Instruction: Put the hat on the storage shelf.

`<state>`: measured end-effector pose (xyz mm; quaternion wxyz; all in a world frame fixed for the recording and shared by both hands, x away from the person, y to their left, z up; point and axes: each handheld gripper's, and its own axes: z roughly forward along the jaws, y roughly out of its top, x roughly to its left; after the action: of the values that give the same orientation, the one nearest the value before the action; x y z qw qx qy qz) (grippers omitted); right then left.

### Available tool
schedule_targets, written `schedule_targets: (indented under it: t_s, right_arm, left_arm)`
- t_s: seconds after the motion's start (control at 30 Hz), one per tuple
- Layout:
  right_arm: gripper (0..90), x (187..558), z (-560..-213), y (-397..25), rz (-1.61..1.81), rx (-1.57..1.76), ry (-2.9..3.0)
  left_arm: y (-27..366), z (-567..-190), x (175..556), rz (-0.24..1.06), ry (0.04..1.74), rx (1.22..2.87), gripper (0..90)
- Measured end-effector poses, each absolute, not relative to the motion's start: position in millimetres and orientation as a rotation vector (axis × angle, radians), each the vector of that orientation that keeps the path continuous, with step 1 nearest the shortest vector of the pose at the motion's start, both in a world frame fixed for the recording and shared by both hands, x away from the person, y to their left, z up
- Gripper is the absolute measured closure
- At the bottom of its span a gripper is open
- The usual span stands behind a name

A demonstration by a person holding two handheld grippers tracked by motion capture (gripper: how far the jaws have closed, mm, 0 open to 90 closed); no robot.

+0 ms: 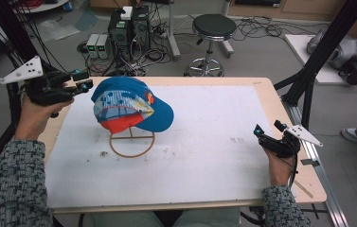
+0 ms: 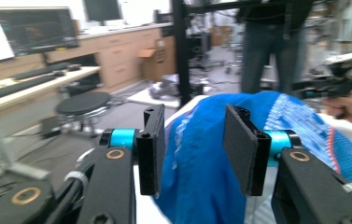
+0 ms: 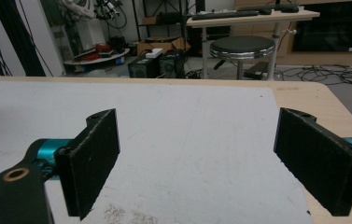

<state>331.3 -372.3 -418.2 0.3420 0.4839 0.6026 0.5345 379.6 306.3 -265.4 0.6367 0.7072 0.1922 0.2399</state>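
Observation:
A blue cap point(image 1: 131, 106) with a patterned front and an orange underside sits on a thin wire stand point(image 1: 132, 150) at the left middle of the white mat point(image 1: 214, 142). My left gripper point(image 1: 84, 80) hovers just left of the cap, open. In the left gripper view its jaws point(image 2: 193, 149) stand apart with the blue cap point(image 2: 201, 182) close behind the gap, not clamped. My right gripper point(image 1: 268, 128) rests low near the table's right edge, far from the cap. Its jaws point(image 3: 197, 163) are wide open over bare mat.
The mat covers most of a light wooden table point(image 1: 280, 94). Beyond the far edge stand a black stool point(image 1: 213, 26) and computer boxes point(image 1: 129, 26) among cables. A black frame post point(image 1: 325, 47) rises at the right. A person's legs point(image 2: 276, 46) stand in the background.

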Motion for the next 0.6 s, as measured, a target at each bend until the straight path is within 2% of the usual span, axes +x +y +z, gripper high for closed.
schedule_targets:
  t_s: [0.1,0.23,0.6]
  right_arm:
    - [13.4,331.3,-418.0,-372.3,1.392,1.253,1.563]
    - [13.5,331.3,-417.7,-372.1,1.395,1.253,1.562]
    - [13.4,328.0,-416.4,-372.6,1.392,1.253,1.564]
  left_arm:
    - [310.9,-270.1,374.3,0.586,0.484,1.613,54.8]
    - [318.4,-279.7,367.9,0.618,0.595,1.598,45.3]
    - [323.2,-313.5,351.2,0.812,0.849,1.570,37.2]
